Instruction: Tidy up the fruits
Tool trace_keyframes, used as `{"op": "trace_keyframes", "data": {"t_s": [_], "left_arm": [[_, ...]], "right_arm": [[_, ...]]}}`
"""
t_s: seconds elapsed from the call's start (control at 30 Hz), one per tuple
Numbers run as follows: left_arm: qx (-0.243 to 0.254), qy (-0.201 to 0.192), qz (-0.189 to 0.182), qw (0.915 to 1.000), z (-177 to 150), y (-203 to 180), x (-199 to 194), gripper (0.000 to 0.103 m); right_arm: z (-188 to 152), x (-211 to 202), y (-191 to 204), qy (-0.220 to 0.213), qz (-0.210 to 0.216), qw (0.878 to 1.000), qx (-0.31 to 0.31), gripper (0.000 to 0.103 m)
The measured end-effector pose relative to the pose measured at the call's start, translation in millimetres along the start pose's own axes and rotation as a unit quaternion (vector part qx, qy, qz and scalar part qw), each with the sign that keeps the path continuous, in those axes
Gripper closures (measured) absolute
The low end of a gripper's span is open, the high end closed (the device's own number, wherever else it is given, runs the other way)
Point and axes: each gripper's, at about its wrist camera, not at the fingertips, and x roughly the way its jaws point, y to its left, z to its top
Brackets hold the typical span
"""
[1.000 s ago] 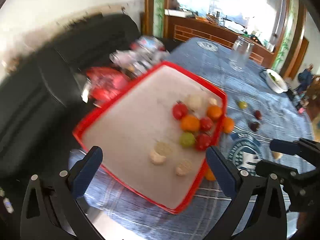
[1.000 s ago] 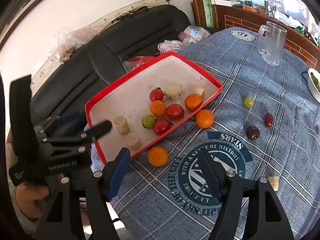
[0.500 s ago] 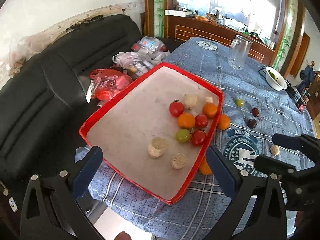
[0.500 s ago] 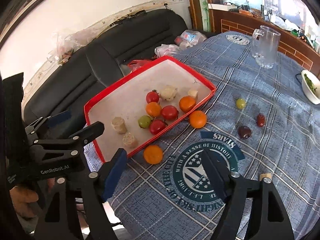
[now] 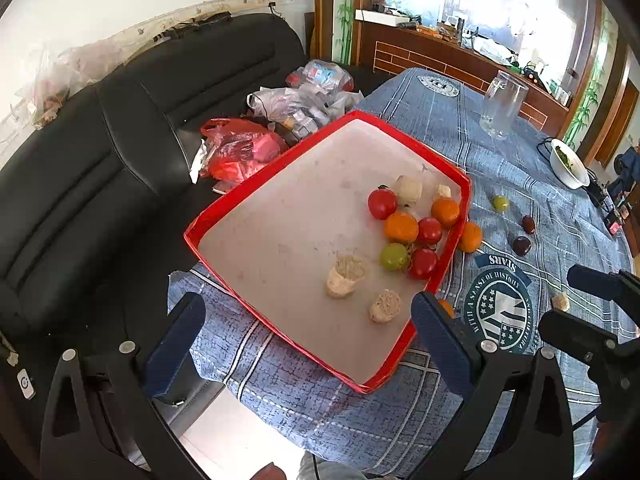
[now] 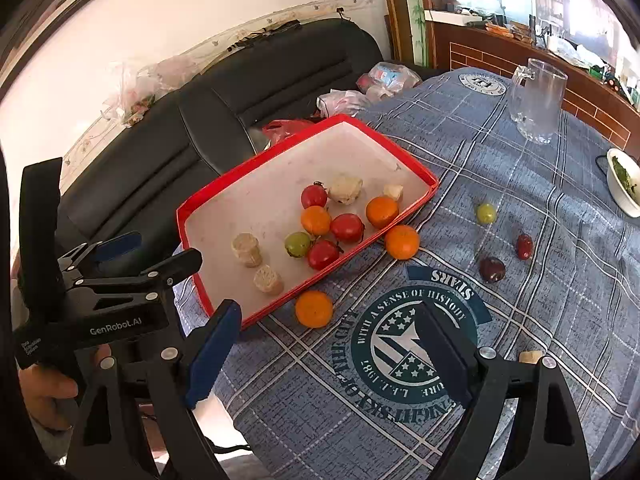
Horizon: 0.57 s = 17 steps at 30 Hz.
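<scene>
**Q:** What sits in front of you, from left to right?

**A:** Your left hand-held gripper (image 5: 304, 328) hangs wide open and empty over the near corner of a red tray (image 6: 192, 264). The tray is a shallow rectangle with a pale, scuffed floor; its long axis runs from that near corner away toward the black sofa (image 6: 260, 92).

**Q:** And the fruit?

**A:** Round, glossy pieces cluster at the tray's right side: three red tomatoes (image 6: 346, 228), a green one (image 6: 297, 244), two oranges (image 6: 315, 220), plus pale, rough stubby chunks (image 6: 247, 249). On the blue plaid tabletop (image 6: 460, 160), one orange (image 6: 314, 309) lies just beside the tray's near rim and another (image 6: 402, 242) touches its right rim. Further right, well apart, lie a small green fruit (image 6: 486, 213) and two dark red ones (image 6: 492, 269).

**Q:** Your right hand-held gripper?

**A:** The right hand-held gripper (image 6: 326, 356) has just been opening; its jaws stand wide with nothing between them, above the round printed emblem.
</scene>
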Motion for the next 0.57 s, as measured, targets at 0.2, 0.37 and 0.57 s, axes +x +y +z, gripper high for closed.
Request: {"op": "trace_keyframes", "data": {"t_s": [0.2, 0.37, 0.57], "left_arm": [[0.001, 0.004, -0.003, 1.0000, 2, -4, 3, 0.000], [-0.005, 0.000, 0.000, 1.0000, 3, -5, 4, 0.000], [0.028, -0.007, -0.001, 0.9996, 3, -23, 6, 0.000]], "right_arm": [[-2, 2, -3, 0.005, 0.004, 1.000, 0.008, 0.014], [-3, 2, -6, 0.006, 0.004, 1.000, 0.009, 0.014], [-9, 1, -16, 0.010, 0.000, 1.000, 0.024, 0.014]]}}
